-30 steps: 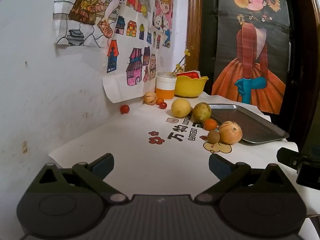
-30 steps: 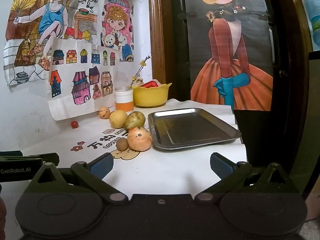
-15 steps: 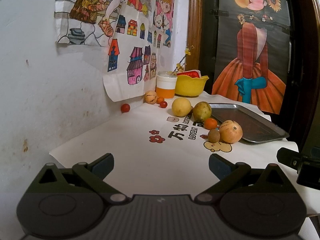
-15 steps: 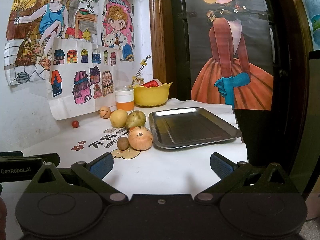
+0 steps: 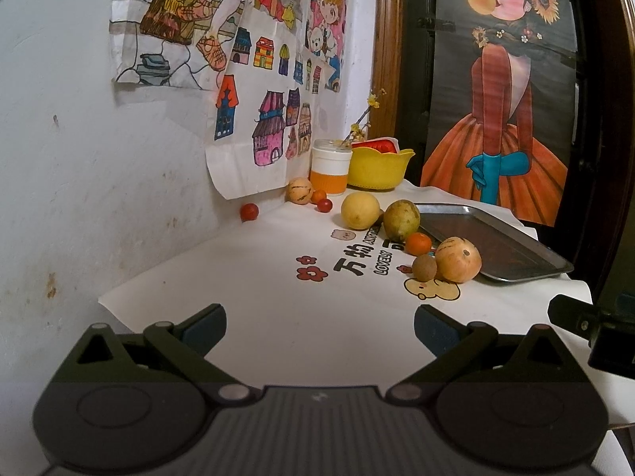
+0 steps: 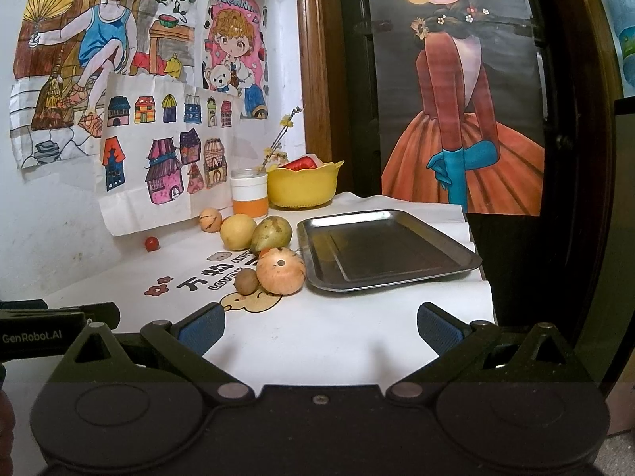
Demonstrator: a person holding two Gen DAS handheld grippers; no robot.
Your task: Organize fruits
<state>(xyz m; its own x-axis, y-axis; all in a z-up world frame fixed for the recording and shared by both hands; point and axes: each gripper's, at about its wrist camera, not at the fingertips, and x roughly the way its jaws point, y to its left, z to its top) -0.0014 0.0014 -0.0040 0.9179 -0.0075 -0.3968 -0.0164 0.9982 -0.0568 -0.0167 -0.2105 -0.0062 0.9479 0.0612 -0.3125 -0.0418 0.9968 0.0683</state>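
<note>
Stainless-steel tray [image 6: 387, 252] lies empty on the white printed tablecloth [image 5: 278, 309], with the fruits grouped just to its left: a striped orange melon [image 6: 281, 270] touching a small brown fruit [image 6: 246, 281], a yellow round fruit [image 6: 238, 231] beside a green-yellow fruit [image 6: 272, 233], and a small orange fruit [image 5: 418, 244] between them. Left gripper [image 5: 319, 327] and right gripper [image 6: 320, 327] both hover above the cloth near its front edge, fingers spread wide and grasping nothing.

Loose fruits lie mid-frame on a white cloth: a yellow round fruit [image 6: 238, 231] touching a green-yellow one [image 6: 272, 233], a striped orange melon [image 6: 281, 270] beside a small brown fruit [image 6: 246, 281], just left of an empty metal tray [image 6: 391, 277].
</note>
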